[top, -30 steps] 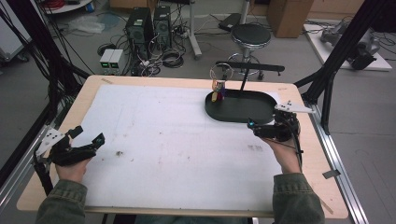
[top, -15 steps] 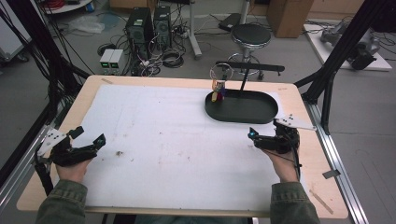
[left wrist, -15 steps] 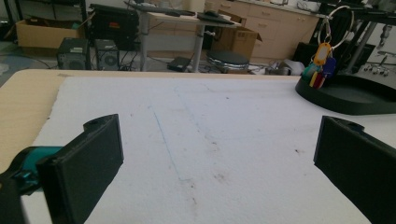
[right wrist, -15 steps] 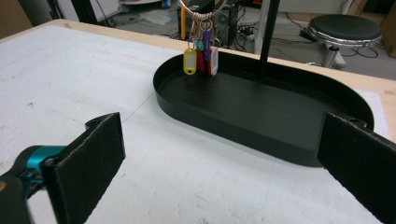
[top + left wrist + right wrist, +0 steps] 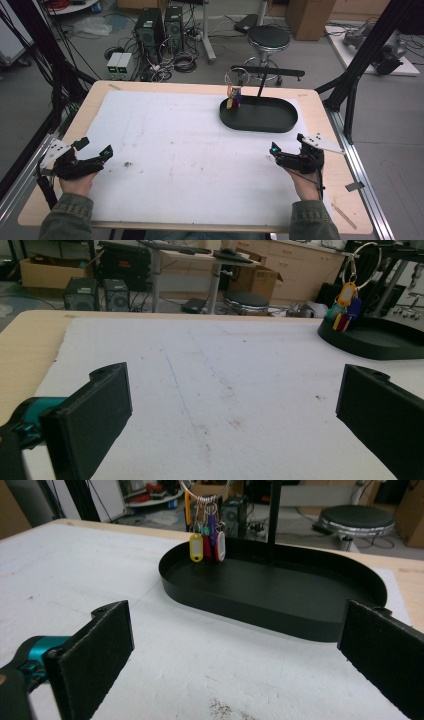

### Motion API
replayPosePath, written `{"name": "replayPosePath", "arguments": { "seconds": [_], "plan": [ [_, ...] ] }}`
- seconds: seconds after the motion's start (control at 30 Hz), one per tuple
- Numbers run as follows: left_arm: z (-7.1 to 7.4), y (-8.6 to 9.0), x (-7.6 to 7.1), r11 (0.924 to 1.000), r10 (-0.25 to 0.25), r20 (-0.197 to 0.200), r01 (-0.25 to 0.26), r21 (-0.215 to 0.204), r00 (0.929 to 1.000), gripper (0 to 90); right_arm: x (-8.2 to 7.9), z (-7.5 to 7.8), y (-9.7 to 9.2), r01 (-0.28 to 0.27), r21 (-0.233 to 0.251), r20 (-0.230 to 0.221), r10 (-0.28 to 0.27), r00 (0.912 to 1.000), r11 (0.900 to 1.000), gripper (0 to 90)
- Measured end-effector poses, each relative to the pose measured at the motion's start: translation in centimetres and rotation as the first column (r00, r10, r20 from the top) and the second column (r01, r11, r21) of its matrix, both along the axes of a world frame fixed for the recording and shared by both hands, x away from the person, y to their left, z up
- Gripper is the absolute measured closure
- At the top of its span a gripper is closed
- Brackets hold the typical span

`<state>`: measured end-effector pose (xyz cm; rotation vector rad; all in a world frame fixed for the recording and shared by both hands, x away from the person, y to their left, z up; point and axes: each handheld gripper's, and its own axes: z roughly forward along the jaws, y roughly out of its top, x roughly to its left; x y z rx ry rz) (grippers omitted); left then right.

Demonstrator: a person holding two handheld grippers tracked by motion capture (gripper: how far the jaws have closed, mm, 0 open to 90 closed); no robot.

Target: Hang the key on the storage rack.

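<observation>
- Your left gripper (image 5: 95,152) sits at the near left corner of the worktop (image 5: 165,150), jaws spread wide with nothing between them.
- Your right gripper (image 5: 286,150) rests at the near right, just in front of the black tray (image 5: 260,122), and its jaws are spread wide and empty too.
- The tray lies at the far right of the white sheet, close ahead of your right gripper and well apart from your left one.
- The tray is a long oval; its long axis runs left to right across the worktop in the high view.
- A thin black post (image 5: 273,510) stands upright at the tray's far edge.
- A bunch of coloured key tags (image 5: 206,542) hangs from a metal ring (image 5: 362,257) over the tray's far left end, the tags pointing straight down.
- In the right gripper view the tags hang ahead and to the left of centre; in the left gripper view they show far off toward the right jaw.
- I cannot tell whether the tags touch the tray floor.
</observation>
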<state>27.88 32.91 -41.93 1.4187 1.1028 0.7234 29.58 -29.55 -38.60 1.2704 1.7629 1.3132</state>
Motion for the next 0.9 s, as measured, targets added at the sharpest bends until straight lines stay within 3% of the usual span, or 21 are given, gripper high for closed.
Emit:
{"name": "replayPosePath", "arguments": {
  "seconds": [0.27,0.5,0.9],
  "plan": [
    [-0.1,0.1,-0.2,0.9999,0.01,-0.001,-0.01,-0.004,0.9999,1.8,-1.4,-1.2,-0.7,0.037,0.026,0.045,-0.038,0.9982,0.999,0.5],
    [0.0,0.3,-0.4,0.9997,0.017,0.003,-0.017,-0.015,0.9998,1.8,-2.2,-1.9,-0.8,0.041,0.002,0.042,-0.041,0.9982,0.9991,0.5],
    [-0.1,0.1,-0.4,0.9996,0.007,0.002,-0.007,-0.028,1.0,1.8,-3.3,-2.3,-1.1,0.055,0.025,0.072,-0.057,0.9958,0.9981,0.5]
  ]
}}
